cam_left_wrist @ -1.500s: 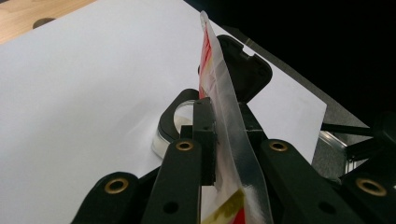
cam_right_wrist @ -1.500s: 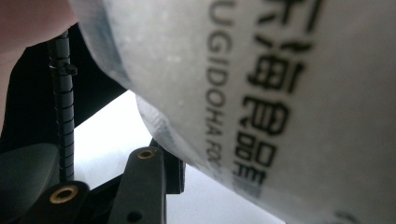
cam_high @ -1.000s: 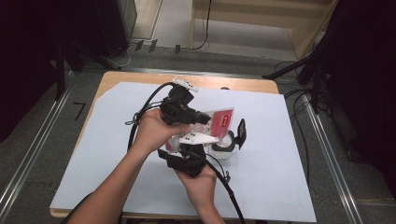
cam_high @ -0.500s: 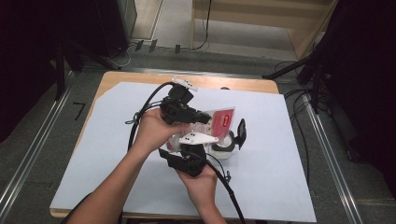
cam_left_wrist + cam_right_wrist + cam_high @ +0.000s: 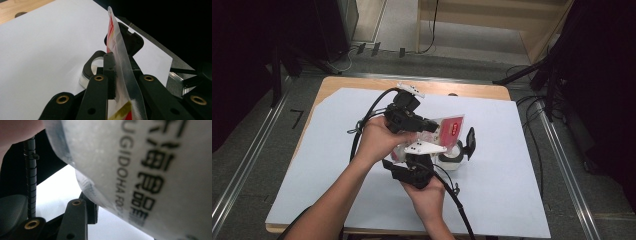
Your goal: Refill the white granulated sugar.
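Note:
My left gripper [image 5: 432, 125] [image 5: 116, 65] is shut on the lower edge of a red-and-white packet [image 5: 452, 127] [image 5: 119, 47] and holds it up at a slant. Just under the packet, a small clear jar [image 5: 455, 156] [image 5: 87, 75] with a black rim sits on the white sheet. Its black flip lid [image 5: 470, 141] [image 5: 132, 41] stands up. My right gripper [image 5: 446, 159] reaches in from the near side, and its jaws appear clamped on the jar's sides. In the right gripper view the packet [image 5: 155, 170], with black print, hangs close in front, and one finger [image 5: 76, 217] shows below it.
A white sheet [image 5: 512, 180] covers most of the wooden table [image 5: 357, 84]. Black cables [image 5: 367, 120] trail from both grippers across the near left. Metal rails [image 5: 562, 165] and dark stands flank the table.

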